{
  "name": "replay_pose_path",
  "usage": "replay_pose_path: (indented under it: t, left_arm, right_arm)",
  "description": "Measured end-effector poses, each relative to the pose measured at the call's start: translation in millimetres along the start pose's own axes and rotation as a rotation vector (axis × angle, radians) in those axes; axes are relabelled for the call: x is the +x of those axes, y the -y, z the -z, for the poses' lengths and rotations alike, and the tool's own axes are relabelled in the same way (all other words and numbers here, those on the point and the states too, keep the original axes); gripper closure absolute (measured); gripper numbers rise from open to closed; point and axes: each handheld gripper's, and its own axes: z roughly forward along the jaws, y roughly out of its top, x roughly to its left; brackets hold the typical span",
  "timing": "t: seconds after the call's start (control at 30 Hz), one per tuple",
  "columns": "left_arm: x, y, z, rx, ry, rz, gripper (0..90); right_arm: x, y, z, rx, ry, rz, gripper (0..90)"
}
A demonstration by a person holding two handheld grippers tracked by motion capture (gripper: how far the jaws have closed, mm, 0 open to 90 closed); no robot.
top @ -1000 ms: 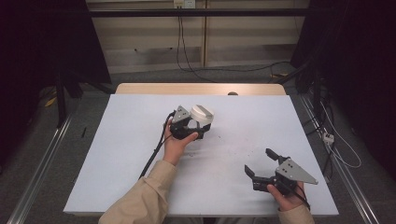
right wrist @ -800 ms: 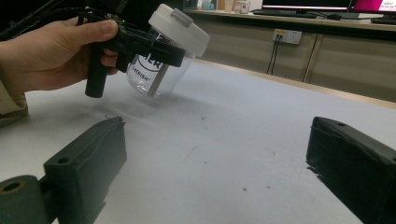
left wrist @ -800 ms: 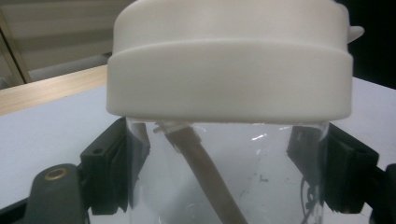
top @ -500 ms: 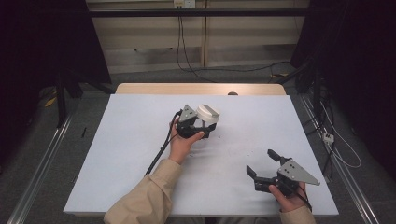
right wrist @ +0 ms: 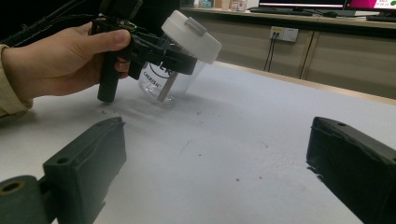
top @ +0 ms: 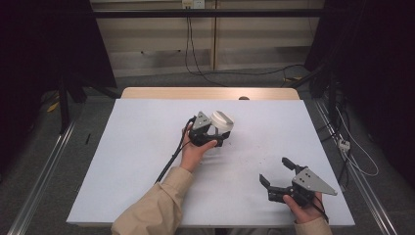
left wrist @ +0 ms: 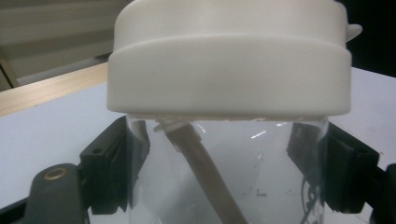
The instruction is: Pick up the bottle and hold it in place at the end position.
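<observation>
A clear plastic jar [right wrist: 168, 81] with a white lid [top: 222, 120] is tilted, its base near the white table [top: 137, 161]. My left gripper [top: 215, 134] is shut on the jar just under the lid; in the left gripper view both black jaws press the clear wall [left wrist: 224, 186], and a brown stick [left wrist: 201, 172] leans inside. In the right gripper view the jar's lid [right wrist: 191, 35] leans away from the hand holding it. My right gripper [top: 276, 171] is open near the table's front right, nothing between its fingers, and it points toward the jar.
A wooden strip [top: 205, 93] runs along the table's far edge. Cables [top: 195, 58] hang on the wall behind and trail on the floor at right. A black cable [top: 171, 156] runs from the left gripper along the sleeve.
The left gripper has carried the jar a little to the right and farther away. The right gripper has shifted slightly right and stays open.
</observation>
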Motion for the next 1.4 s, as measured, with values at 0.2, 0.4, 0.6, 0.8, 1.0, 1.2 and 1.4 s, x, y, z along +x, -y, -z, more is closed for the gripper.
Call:
replay_pose_path:
  t: [0.2, 0.4, 0.6, 0.8, 1.0, 1.2, 1.4]
  left_arm:
    - [-0.9, -1.2, 1.6, 0.016, 0.001, -0.014, 18.5]
    - [-2.0, -2.0, 4.6, 0.032, -0.001, -0.032, 18.4]
    - [-2.5, -0.7, 12.3, 0.041, 0.002, -0.029, 18.4]
    - [-2.5, 4.8, 22.7, 0.029, -0.003, -0.012, 18.5]
    - [-4.0, 9.7, 30.3, 0.03, -0.006, -0.018, 18.4]
    - [-7.0, 13.9, 37.2, 0.039, -0.011, -0.037, 18.3]
    - [-5.8, 16.5, 38.4, 0.028, -0.004, -0.04, 18.3]
  right_arm:
    - [-0.2, -0.2, 0.4, -0.001, 0.004, 0.0, 4.5]
    - [0.1, -0.3, 0.2, 0.0, 0.002, 0.002, 4.5]
    - [0.5, -0.9, 0.2, 0.001, 0.002, 0.004, 4.5]
    - [2.1, -1.1, -1.9, 0.005, -0.001, 0.011, 4.6]
    - [4.1, -1.1, -6.7, 0.014, -0.007, -0.002, 4.5]
    - [6.8, -3.8, -17.8, 0.025, -0.019, -0.005, 4.5]
    - [9.9, -7.2, -28.0, 0.024, -0.035, -0.024, 4.6]
